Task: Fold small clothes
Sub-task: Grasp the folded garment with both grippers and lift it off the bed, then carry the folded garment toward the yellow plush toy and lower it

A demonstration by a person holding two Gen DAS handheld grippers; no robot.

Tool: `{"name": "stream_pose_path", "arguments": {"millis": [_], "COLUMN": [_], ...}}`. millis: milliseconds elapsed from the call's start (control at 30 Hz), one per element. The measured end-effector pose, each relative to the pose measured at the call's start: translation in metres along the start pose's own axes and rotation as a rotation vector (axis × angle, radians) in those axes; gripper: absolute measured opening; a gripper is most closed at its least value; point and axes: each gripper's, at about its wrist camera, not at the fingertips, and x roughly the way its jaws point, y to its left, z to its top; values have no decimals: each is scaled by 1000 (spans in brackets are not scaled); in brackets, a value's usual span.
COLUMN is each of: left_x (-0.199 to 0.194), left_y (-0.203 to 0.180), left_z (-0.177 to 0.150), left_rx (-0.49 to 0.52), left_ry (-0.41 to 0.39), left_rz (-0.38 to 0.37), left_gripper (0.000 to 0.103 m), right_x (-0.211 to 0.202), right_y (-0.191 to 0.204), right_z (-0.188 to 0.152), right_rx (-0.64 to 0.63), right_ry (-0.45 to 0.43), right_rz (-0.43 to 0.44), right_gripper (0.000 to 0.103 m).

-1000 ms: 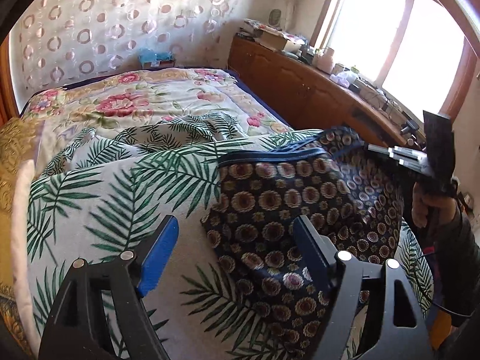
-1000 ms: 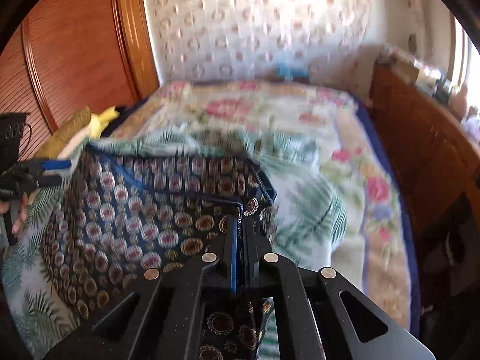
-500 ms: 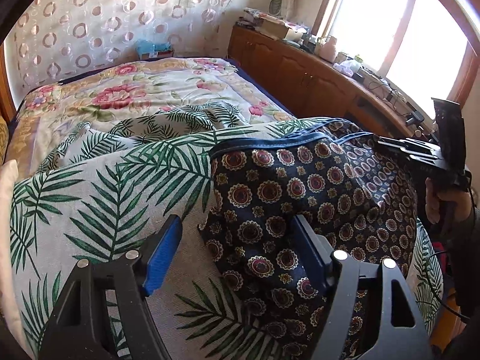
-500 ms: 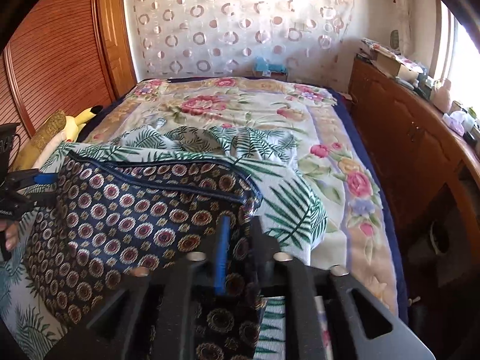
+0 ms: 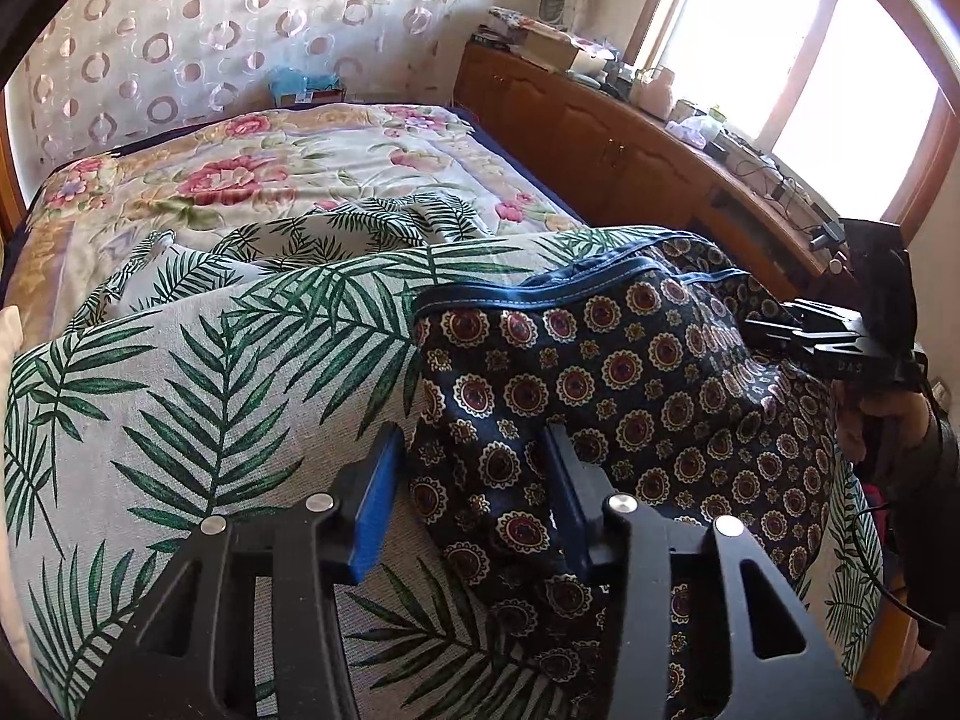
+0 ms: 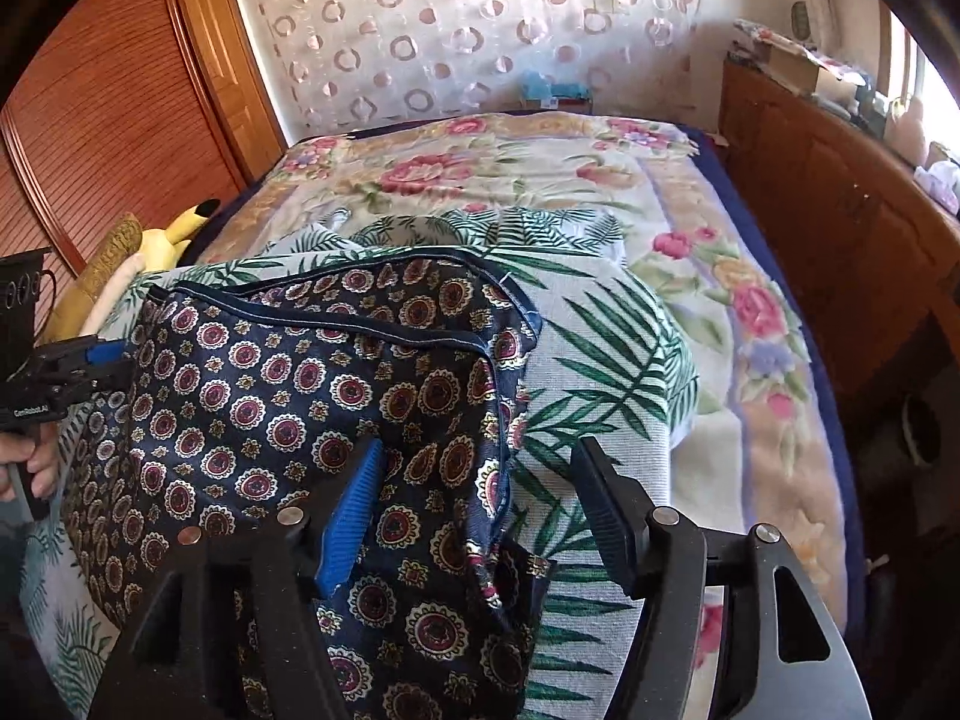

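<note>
Closing my left tool (image 5: pixel 474 498) around the patterned shorts' (image 5: pixel 600 396) edge gives me a hold for folding. My right tool (image 6: pixel 480 504) is opening, its pads clear of the cloth lying on the bed (image 6: pixel 720 252).

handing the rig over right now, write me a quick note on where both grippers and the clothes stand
Left gripper: jaws closing around the left edge of the navy medallion-print garment; the pads do not press it yet.
Right gripper: jaws opening, nothing gripped; the garment's right edge lies loose between the fingers.
Garment: on the palm-leaf cloth spread over the floral bedspread. It looks doubled over, with two blue-trimmed edges showing near the top, not lined up.
Done: seemingly one fold.
Left: probably take both side edges, square up the trim, fold again and flatten it.
</note>
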Motion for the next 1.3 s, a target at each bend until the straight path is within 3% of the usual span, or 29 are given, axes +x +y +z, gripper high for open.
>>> {"name": "stream_pose_path", "arguments": {"millis": [67,133,200,233,300,333,400,500,667,833,1000,1300], "left_x": [0,1,1,1,2,2,3,-3,-43,-94,-150,-248], "left_y": [-1,-2,-2,-1,-1,-1,3,2,-5,-1,20,82], "left_z": [0,0,0,0,0,0,-1,-3,-5,-6,-14,-52], "left_rx": [3,5,3,2,1,3,-3,-10,-4,0,-14,-103], "left_ry": [1,1,1,1,1,-1,10,2,-101,-206,-312,-471], "left_rz": [6,11,11,10,5,-5,-41,-75,-113,-105,-37,168], "left_gripper": [48,48,48,48,47,44,16,8,7,6,6,6], "right_x": [4,5,5,4,3,2,-1,-8,-38,-63,-69,-48], "right_y": [4,10,14,15,13,12,13,14,21,44,82,167], "right_z": [0,-1,-2,-4,-4,-5,-6,-8,-4,10,33,102], "right_rx": [-23,-50,-77,-87,-85,-88,-104,-100,-106,-151,-242,-416], "right_ry": [2,-2,-8,-13,-14,-19,-34,-73,-180,-269,-330,-400], "right_rz": [-5,14,3,7,27,29,25,7,0,29,70,209], "right_gripper": [66,48,44,33,23,16,12,10,9,9,9,9]}}
